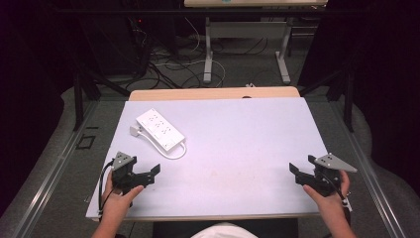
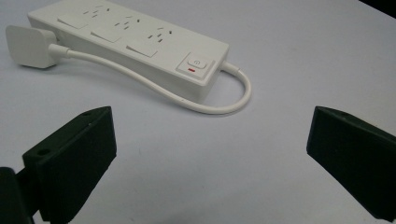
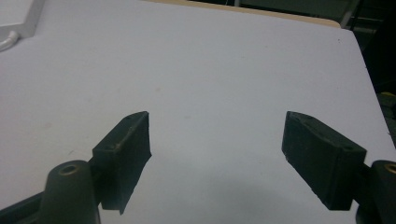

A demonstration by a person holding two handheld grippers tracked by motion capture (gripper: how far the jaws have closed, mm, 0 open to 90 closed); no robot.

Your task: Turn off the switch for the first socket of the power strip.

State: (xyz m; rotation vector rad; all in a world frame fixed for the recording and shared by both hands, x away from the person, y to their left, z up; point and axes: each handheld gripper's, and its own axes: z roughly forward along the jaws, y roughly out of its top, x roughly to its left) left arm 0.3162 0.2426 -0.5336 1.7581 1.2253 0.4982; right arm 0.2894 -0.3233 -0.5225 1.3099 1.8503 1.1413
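Note:
A white power strip (image 1: pixel 160 129) lies flat on the left half of the pale table (image 1: pixel 247 139). Its short white cable (image 1: pixel 177 152) loops round from the switch end to a white plug (image 1: pixel 134 131) lying against its far end. In the left gripper view the power strip (image 2: pixel 130 44) shows several sockets and a switch (image 2: pixel 196 65) with a red mark. My left gripper (image 1: pixel 151 174) is open just short of the strip, nothing between its jaws (image 2: pixel 210 140). My right gripper (image 1: pixel 297 174) stands open over bare table at the front right (image 3: pixel 217 144). A corner of the power strip (image 3: pixel 16 16) shows at the top left of the right gripper view.
A wooden table edge (image 1: pixel 213 93) shows beyond the pale surface. Behind it stand the white legs of another table (image 1: pixel 208 49) among loose cables on the floor (image 1: pixel 168 64). Dark curtains close in both sides.

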